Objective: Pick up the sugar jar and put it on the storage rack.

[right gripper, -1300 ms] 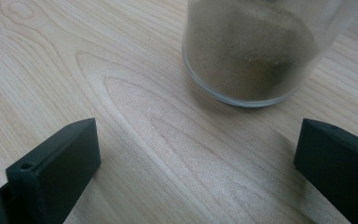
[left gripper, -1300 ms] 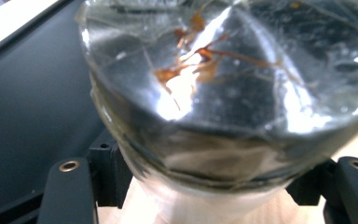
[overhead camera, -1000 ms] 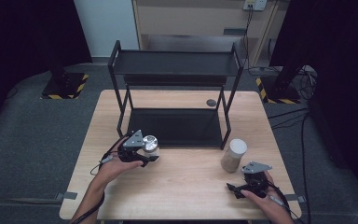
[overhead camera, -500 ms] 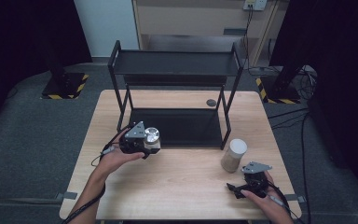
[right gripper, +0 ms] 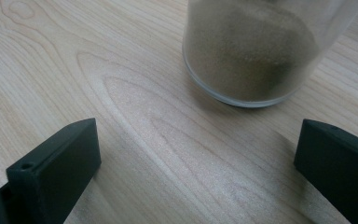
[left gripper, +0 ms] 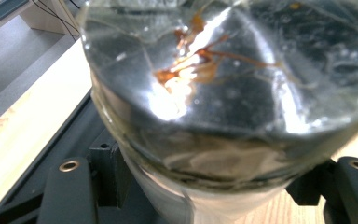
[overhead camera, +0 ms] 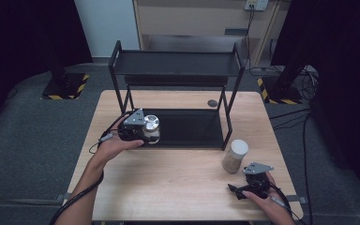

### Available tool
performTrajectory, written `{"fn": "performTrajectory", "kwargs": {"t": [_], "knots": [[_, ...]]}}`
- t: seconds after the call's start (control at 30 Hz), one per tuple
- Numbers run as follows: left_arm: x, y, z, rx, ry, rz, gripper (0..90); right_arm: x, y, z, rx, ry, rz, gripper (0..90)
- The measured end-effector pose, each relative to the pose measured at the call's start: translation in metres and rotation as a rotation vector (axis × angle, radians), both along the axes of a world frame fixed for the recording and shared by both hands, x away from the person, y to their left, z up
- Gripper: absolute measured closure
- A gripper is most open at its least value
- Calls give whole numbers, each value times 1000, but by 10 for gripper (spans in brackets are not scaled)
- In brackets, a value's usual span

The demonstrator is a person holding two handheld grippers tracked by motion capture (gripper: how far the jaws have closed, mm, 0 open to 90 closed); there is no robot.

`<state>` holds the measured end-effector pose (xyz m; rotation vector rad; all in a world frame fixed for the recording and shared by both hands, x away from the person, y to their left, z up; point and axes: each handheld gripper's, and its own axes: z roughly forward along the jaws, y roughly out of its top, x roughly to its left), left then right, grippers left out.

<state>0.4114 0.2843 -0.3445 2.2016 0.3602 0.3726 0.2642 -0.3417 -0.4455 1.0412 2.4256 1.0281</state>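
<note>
My left gripper (overhead camera: 145, 133) is shut on a glass jar with a shiny lid (overhead camera: 151, 125) and holds it off the table at the left front of the black rack's lower shelf (overhead camera: 192, 127). In the left gripper view the jar (left gripper: 223, 93) looms close, squeezed between the two black fingers (left gripper: 70, 186). My right gripper (overhead camera: 246, 183) rests low near the table's front right edge, open. A jar of brown powder with a pale lid (overhead camera: 236, 156) stands just beyond it. In the right gripper view that powder jar (right gripper: 254, 51) stands ahead of the wide-apart jaws, clear of both.
A black two-tier rack (overhead camera: 178, 63) stands at the back middle of the wooden table (overhead camera: 178, 183). A small dark round object (overhead camera: 212, 103) lies on the table behind the lower shelf. Grey floor surrounds the table.
My left gripper has risen with the lidded jar and moved away from the person, toward the rack's lower shelf. The right gripper and the powder jar have stayed put.
</note>
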Motion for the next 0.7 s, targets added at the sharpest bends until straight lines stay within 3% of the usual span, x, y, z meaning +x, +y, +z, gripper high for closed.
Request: {"fn": "performTrajectory", "kwargs": {"t": [0.7], "knots": [[17, 6, 28, -18, -18, -36, 299, 0, 0, 0, 0, 0, 0, 8]]}}
